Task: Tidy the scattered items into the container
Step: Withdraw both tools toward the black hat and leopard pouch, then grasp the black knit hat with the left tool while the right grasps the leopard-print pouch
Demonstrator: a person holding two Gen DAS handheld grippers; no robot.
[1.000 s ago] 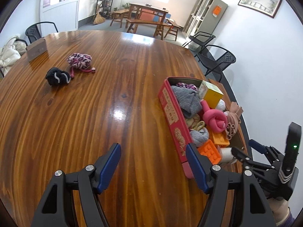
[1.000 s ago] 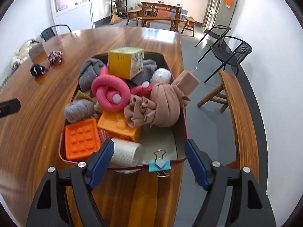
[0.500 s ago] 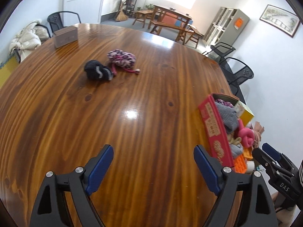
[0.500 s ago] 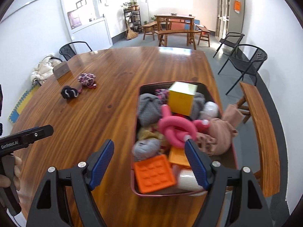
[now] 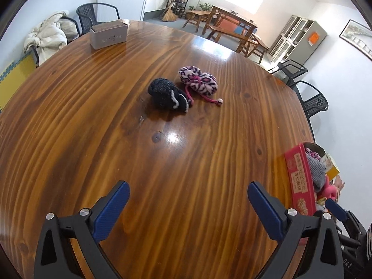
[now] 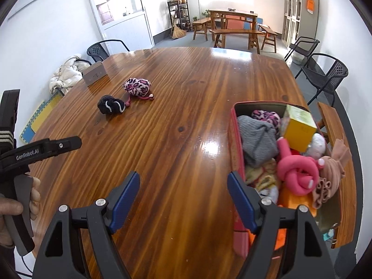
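Black sock ball (image 5: 167,97) touching leopard pouch (image 5: 198,81), red container (image 6: 239,162) crammed full

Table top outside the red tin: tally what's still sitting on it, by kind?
Rolled sock bundles: 2, a black one with a white stripe and a pink leopard-print one, side by side on the wooden table.
Beige box: 1, at the far edge.
Total: 3 outside the red tin.

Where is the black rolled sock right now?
In both wrist views the black rolled sock lies out on the wooden table, touching the pink leopard-print sock bundle and far from the red container.
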